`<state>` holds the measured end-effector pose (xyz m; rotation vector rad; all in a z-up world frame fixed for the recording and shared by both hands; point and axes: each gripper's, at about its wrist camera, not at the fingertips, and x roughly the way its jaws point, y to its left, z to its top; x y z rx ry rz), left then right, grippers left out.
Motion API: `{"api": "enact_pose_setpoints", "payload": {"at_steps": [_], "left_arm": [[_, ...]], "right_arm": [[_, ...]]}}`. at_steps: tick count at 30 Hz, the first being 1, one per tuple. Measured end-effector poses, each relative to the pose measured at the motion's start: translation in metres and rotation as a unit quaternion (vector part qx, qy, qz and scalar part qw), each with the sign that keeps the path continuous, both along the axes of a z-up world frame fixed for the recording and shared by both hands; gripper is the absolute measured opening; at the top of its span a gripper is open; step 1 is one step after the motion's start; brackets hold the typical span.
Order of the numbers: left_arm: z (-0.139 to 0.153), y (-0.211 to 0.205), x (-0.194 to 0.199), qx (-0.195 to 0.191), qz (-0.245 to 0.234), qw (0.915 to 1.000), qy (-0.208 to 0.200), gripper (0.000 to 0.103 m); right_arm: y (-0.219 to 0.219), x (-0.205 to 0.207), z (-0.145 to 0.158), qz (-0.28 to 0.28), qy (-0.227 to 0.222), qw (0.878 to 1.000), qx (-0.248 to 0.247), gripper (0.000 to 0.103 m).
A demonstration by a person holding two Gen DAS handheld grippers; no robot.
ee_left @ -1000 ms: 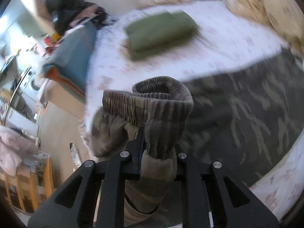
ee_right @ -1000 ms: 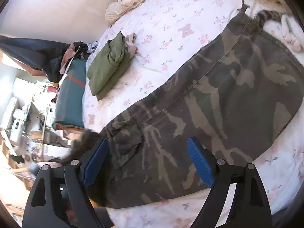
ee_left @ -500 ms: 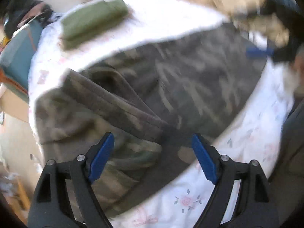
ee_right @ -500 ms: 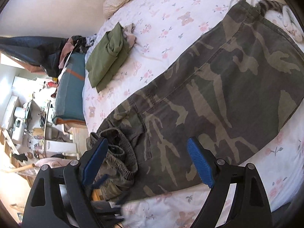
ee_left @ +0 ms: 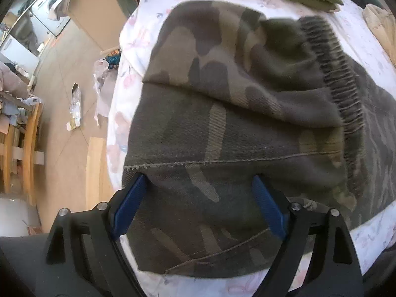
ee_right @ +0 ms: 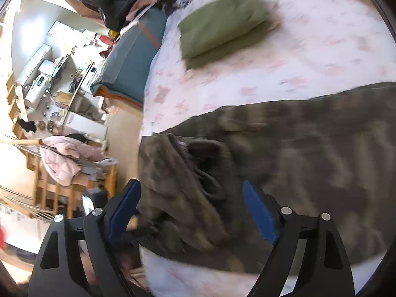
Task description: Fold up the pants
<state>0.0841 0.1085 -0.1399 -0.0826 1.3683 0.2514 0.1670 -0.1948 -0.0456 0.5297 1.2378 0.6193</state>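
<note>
Two grippers over camouflage pants (ee_left: 222, 136); no readable writing.

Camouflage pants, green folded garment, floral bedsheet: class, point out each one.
Camouflage pants (ee_left: 222, 128): left wrist view, on the folded-over leg.
Green folded garment (ee_right: 220, 24): right wrist view, on its top face.
Floral bedsheet (ee_right: 321, 49): right wrist view, bare patch.

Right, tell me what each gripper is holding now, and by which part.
Nothing is held. The left gripper and right gripper both stand open over the camouflage pants on the bed; the left has just released the cuff.
</note>
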Motion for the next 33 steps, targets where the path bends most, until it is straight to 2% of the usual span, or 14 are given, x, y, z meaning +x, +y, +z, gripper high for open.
{"api": "enact_pose_setpoints", "payload": {"at_steps": [5,8,9,10,12,15,19,23,24,25,27,29,30,33], "left_arm": [[-0.007,-0.007,0.0,0.011,-0.016,0.9998,-0.009,0.086],[-0.013,-0.002,0.0,-0.009,-0.015,0.9998,0.0,0.087],[-0.017,0.0,-0.001,-0.017,-0.018,0.9997,0.004,0.087],[-0.019,0.001,-0.003,-0.021,-0.021,0.9995,0.006,0.087],[-0.021,0.002,-0.005,-0.022,-0.03,0.9993,0.009,0.087],[-0.023,-0.002,-0.007,-0.01,-0.04,0.9991,0.013,0.087],[-0.022,-0.002,-0.006,-0.01,-0.033,0.9993,0.016,0.087],[-0.021,-0.004,-0.002,-0.01,-0.026,0.9995,0.014,0.087],[-0.021,-0.005,-0.002,-0.012,-0.022,0.9996,0.015,0.087],[-0.022,-0.001,-0.003,-0.016,-0.016,0.9996,0.015,0.087],[-0.022,-0.001,-0.003,-0.018,-0.01,0.9997,0.015,0.087],[-0.022,-0.002,-0.003,-0.014,-0.011,0.9997,0.016,0.087],[-0.021,-0.003,-0.003,-0.013,-0.012,0.9997,0.016,0.087],[-0.017,-0.018,-0.002,-0.014,-0.016,0.9997,0.015,0.087]], "right_arm": [[0.049,0.047,-0.06,-0.021,0.09,0.996,0.013,0.063],[0.053,0.058,-0.1,-0.079,0.16,0.983,0.051,0.041],[0.057,0.061,-0.103,-0.086,0.162,0.981,0.063,0.03],[0.059,0.063,-0.098,-0.085,0.149,0.983,0.061,0.001],[0.058,0.07,-0.079,-0.099,0.107,0.987,0.066,0.004],[0.049,0.089,-0.079,-0.14,0.099,0.985,0.03,0.0],[0.033,0.107,-0.104,-0.133,0.106,0.984,-0.045,0.002],[0.021,0.092,-0.08,-0.071,0.076,0.994,-0.031,0.007],[0.024,0.079,-0.065,-0.04,0.056,0.997,-0.024,0.014],[0.025,0.07,-0.059,-0.023,0.051,0.998,-0.019,0.041],[0.032,0.043,-0.05,0.001,0.039,0.999,-0.017,0.08],[0.042,0.023,-0.049,0.016,0.005,0.999,-0.04,0.075],[0.048,0.018,-0.051,0.022,-0.005,0.998,-0.058,0.065],[0.056,0.0,-0.065,0.039,0.004,0.997,-0.067,0.018]]}}
